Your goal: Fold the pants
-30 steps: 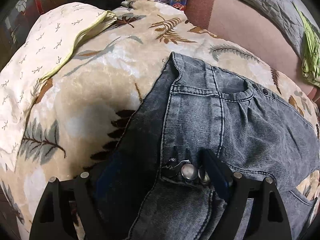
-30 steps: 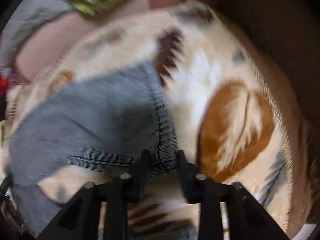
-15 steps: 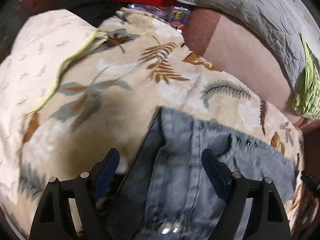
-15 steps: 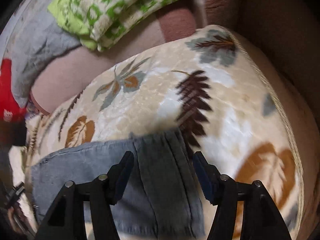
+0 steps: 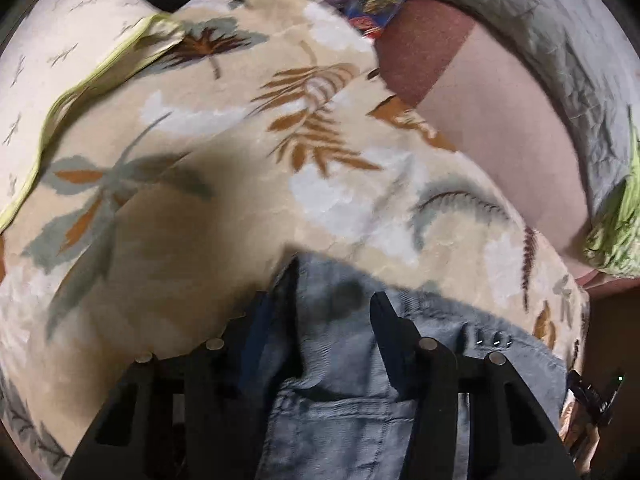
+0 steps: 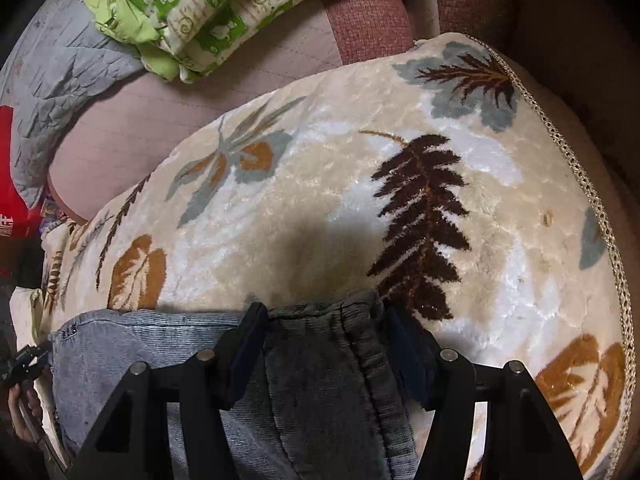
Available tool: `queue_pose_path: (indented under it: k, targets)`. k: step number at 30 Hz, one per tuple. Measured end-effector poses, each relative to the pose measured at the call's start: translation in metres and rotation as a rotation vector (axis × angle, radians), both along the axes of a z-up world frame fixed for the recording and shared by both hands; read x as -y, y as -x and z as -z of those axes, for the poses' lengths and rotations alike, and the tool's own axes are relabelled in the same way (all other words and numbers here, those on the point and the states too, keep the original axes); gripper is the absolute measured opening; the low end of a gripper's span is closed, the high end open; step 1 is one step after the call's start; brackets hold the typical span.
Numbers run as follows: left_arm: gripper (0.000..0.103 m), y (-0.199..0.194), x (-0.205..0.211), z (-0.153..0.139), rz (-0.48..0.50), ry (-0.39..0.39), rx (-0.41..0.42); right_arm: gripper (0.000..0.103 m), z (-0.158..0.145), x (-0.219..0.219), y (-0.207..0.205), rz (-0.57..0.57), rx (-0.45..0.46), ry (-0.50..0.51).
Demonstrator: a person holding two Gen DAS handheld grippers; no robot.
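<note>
Grey denim pants [image 5: 344,396] lie folded on a cream leaf-print blanket [image 5: 224,184]. In the left wrist view my left gripper [image 5: 320,320] is open, its fingers straddling the pants' far left corner just above the cloth. In the right wrist view the pants [image 6: 320,392] show their dark far right edge. My right gripper [image 6: 324,328] is open with its fingers on either side of that edge. The left gripper [image 6: 24,364] shows at the left rim of this view.
A brown sofa back [image 5: 492,100] rises behind the blanket. A grey quilt [image 5: 540,28] and a green patterned pillow [image 6: 224,12] lie on it. A white cushion with green piping [image 5: 60,60] sits at the left. A red box [image 6: 12,184] stands beyond.
Both grippers have let go of the pants and opened. Both have drawn back toward the pants' far edge. The left gripper's jaws have narrowed since half a second ago.
</note>
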State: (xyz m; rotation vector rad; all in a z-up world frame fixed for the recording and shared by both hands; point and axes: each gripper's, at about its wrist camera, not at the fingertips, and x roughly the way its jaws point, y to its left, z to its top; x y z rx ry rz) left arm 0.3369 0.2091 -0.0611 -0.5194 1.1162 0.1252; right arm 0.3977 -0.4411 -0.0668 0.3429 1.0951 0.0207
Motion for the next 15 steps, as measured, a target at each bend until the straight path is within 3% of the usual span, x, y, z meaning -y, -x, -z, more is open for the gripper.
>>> queue_pose_path:
  k: [4, 6, 9, 15]
  targets:
    - [0.050, -0.010, 0.003, 0.004, 0.014, 0.003, -0.013, 0.065, -0.003, 0.003, 0.001, -0.016, -0.002, -0.021]
    - [0.031, -0.014, 0.006, 0.005, 0.021, -0.002, -0.013, 0.065, -0.002, 0.005, 0.001, -0.023, -0.017, -0.019]
    - [0.016, -0.016, 0.008, 0.005, 0.031, -0.028, -0.017, 0.065, -0.009, 0.009, 0.003, -0.011, 0.007, -0.048]
    - [0.011, -0.016, 0.005, 0.012, 0.019, -0.026, -0.032, 0.065, -0.011, 0.006, -0.003, -0.011, 0.009, -0.037]
